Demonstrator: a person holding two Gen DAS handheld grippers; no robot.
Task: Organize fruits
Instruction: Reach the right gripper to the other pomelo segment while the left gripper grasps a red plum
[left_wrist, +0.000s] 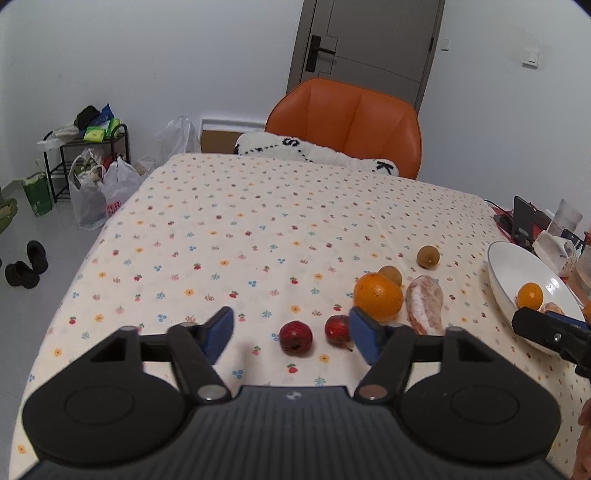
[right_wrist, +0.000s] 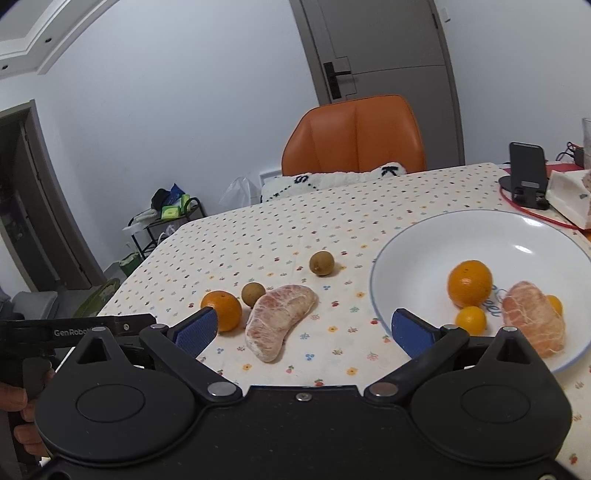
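Note:
My left gripper (left_wrist: 291, 334) is open just above the tablecloth, with two small red fruits (left_wrist: 296, 337) (left_wrist: 337, 329) between its blue pads. Beyond its right pad sit an orange (left_wrist: 377, 296), two brown longans (left_wrist: 390, 275) (left_wrist: 428, 256) and a peeled pomelo segment (left_wrist: 424, 303). My right gripper (right_wrist: 303, 330) is open too, the same pomelo segment (right_wrist: 280, 319) lying between its fingers. The white bowl (right_wrist: 413, 251) on the right holds an orange (right_wrist: 470, 282), two small kumquats (right_wrist: 471, 319) and another peeled segment (right_wrist: 533, 323). The bowl's rim (left_wrist: 496, 275) also shows in the left wrist view.
An orange chair (left_wrist: 343, 122) with a white cushion stands at the table's far side. A phone stand (right_wrist: 526, 173), a red cable and a white packet (right_wrist: 569, 195) crowd the far right corner. Bags and a rack (left_wrist: 88, 173) stand on the floor to the left.

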